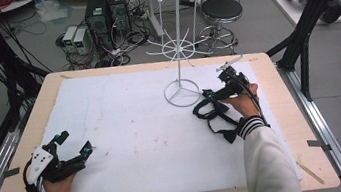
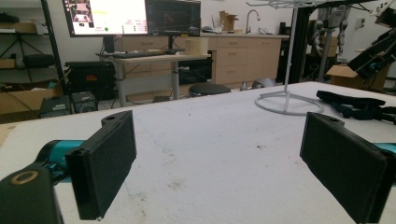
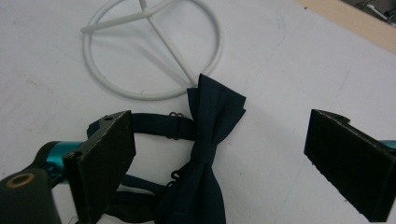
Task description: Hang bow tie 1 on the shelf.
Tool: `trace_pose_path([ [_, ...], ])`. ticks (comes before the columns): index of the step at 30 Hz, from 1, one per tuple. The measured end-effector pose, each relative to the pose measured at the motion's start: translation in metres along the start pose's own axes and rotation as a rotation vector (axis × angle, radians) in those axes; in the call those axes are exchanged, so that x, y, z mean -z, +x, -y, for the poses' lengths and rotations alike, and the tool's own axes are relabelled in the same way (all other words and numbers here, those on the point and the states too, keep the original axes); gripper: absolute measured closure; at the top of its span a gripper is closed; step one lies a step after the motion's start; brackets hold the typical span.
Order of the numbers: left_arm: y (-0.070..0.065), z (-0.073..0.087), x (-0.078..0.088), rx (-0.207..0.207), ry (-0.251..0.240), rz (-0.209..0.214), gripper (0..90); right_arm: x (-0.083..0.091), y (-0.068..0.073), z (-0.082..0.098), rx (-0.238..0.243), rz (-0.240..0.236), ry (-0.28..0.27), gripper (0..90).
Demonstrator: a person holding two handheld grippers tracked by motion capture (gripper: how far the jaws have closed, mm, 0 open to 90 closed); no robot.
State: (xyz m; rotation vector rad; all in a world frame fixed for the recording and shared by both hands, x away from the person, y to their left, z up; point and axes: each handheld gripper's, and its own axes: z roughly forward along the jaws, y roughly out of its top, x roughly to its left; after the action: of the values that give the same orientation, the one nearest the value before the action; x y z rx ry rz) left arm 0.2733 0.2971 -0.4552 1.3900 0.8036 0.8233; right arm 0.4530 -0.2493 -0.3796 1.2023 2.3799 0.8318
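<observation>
A navy bow tie [image 3: 205, 154] with its strap lies on the white mat [image 1: 128, 132], just right of the ring base of a white wire display stand [image 1: 182, 93]. My right gripper [image 1: 213, 101] hangs low over the tie and is open. Its two pads [image 3: 105, 163] stand on either side of the bow without touching it. The stand's base [image 3: 152, 51] sits just beyond. My left gripper [image 1: 75, 142] rests at the mat's front left, open with nothing between its pads [image 2: 105, 163]. From there the tie [image 2: 355, 105] and stand [image 2: 288, 103] lie far off to the right.
The mat covers most of a wooden table [image 1: 264, 57]. A thin wooden stick [image 1: 310, 172] lies at the front right corner. Black frame posts [image 1: 309, 21] stand at the right. A stool [image 1: 221, 10] and computers [image 1: 106, 14] sit on the floor behind.
</observation>
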Motion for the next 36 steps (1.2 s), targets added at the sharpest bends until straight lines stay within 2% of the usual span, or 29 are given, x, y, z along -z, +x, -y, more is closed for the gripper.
trace_pose_path([
  [1, 0.000, 0.000, 0.000, 0.004, -0.002, -0.001, 11.2, -0.004, 0.001, 0.000, 0.008, -0.017, 0.014, 17.1],
  [4, 0.000, 0.000, 0.000, 0.005, -0.003, -0.001, 11.1, -0.008, 0.002, 0.000, 0.015, -0.009, 0.032, 17.1],
  [13, 0.000, 0.000, 0.000, 0.004, -0.003, -0.001, 11.1, -0.020, 0.002, 0.003, 0.006, -0.032, 0.084, 17.8],
  [16, 0.000, 0.000, 0.000, 0.004, -0.002, 0.000, 11.1, -0.025, 0.001, 0.005, -0.004, -0.035, 0.111, 24.7],
  [24, 0.000, 0.000, 0.000, 0.004, -0.002, -0.002, 11.1, -0.032, 0.000, 0.007, -0.011, -0.047, 0.139, 28.4],
  [26, 0.000, 0.000, 0.000, 0.003, 0.000, -0.001, 11.1, -0.034, 0.000, 0.007, -0.014, -0.054, 0.149, 31.6],
  [29, 0.000, 0.000, 0.000, 0.004, 0.000, 0.000, 11.1, -0.036, -0.001, 0.008, -0.020, -0.047, 0.163, 36.4],
  [31, 0.000, 0.000, 0.000, 0.004, -0.001, 0.000, 11.1, -0.037, -0.002, 0.008, -0.016, -0.022, 0.168, 42.4],
  [34, 0.000, 0.000, 0.000, 0.005, -0.002, 0.000, 11.1, -0.037, -0.002, 0.008, -0.036, -0.022, 0.174, 43.7],
  [36, 0.000, 0.000, 0.000, 0.004, -0.002, 0.000, 11.1, -0.039, -0.003, 0.009, -0.022, -0.006, 0.178, 45.6],
])
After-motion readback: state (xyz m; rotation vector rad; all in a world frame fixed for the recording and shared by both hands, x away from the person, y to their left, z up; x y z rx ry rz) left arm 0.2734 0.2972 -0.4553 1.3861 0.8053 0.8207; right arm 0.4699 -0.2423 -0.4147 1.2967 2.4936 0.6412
